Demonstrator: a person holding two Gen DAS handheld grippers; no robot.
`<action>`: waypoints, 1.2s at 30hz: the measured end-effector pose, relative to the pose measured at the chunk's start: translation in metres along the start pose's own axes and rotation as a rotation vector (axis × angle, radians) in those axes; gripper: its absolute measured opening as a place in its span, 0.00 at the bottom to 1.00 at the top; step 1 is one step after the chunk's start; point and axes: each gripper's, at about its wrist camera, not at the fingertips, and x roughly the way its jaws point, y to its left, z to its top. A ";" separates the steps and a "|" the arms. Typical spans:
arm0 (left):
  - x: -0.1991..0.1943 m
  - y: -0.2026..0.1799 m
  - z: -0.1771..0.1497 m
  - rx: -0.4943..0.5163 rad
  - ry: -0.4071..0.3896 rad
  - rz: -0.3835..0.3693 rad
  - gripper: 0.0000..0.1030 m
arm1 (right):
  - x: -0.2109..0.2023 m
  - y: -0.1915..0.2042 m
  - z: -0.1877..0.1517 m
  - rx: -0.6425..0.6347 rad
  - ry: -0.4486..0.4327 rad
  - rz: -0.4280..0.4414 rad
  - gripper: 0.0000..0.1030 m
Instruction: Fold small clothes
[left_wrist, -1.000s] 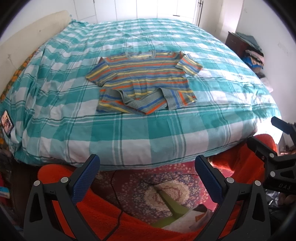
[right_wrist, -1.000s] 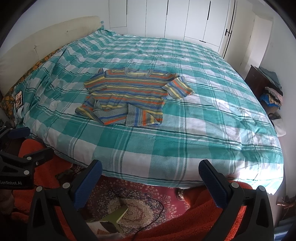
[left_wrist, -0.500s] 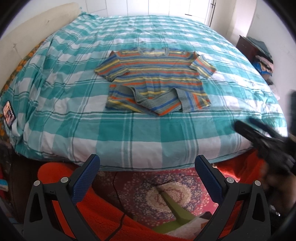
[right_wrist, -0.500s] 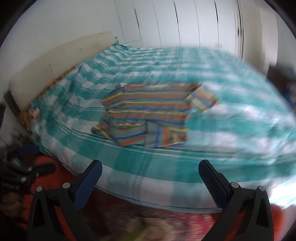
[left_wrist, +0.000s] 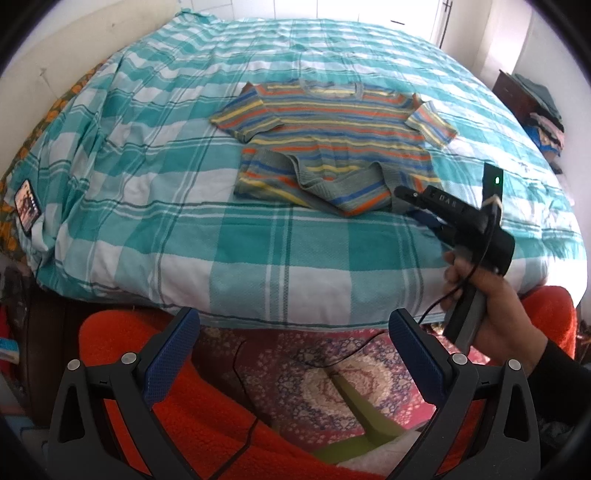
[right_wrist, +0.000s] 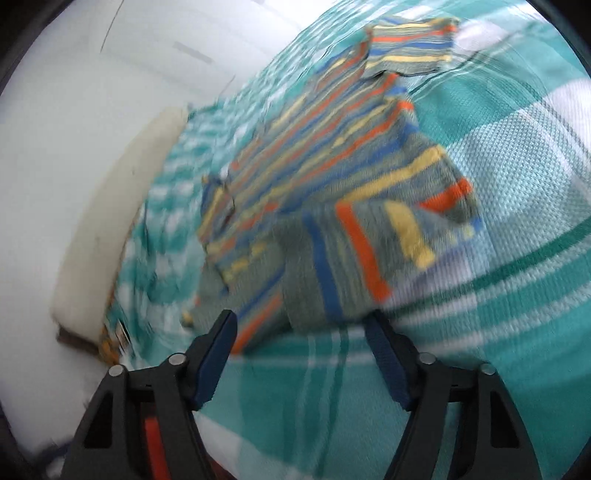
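A small striped T-shirt (left_wrist: 332, 147) lies flat on the teal checked bedcover (left_wrist: 258, 240), its bottom hem turned up in folds. My left gripper (left_wrist: 291, 332) hangs open over the bed's near edge with nothing between its fingers. A hand (left_wrist: 491, 314) holds my right gripper (left_wrist: 410, 205) low at the shirt's bottom right corner. The right wrist view is blurred and tilted. There the shirt (right_wrist: 332, 184) fills the middle and its hem reaches the right gripper (right_wrist: 301, 325). Its jaws are closing, and the pads do not visibly press the cloth.
An orange blanket (left_wrist: 184, 406) and a patterned rug (left_wrist: 314, 376) lie below the bed's edge. A phone (left_wrist: 26, 203) rests on the cover's left side. Folded clothes (left_wrist: 543, 110) are piled on a dresser at the right. A cream headboard (right_wrist: 110, 221) bounds the far side.
My right gripper swept down and in from the bed's edge to the shirt's bottom right corner, rolling as it went, and its jaws narrowed. The left gripper shifted slightly and stayed open.
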 end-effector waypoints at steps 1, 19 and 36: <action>0.000 0.000 0.001 0.001 0.001 0.001 0.99 | 0.000 -0.004 0.003 0.028 0.003 -0.003 0.14; 0.082 0.079 0.074 -0.172 -0.017 -0.199 0.99 | -0.126 -0.037 -0.003 -0.127 0.020 -0.180 0.05; 0.256 0.042 0.188 0.219 0.198 -0.068 0.72 | -0.121 -0.036 -0.012 -0.206 0.026 -0.233 0.05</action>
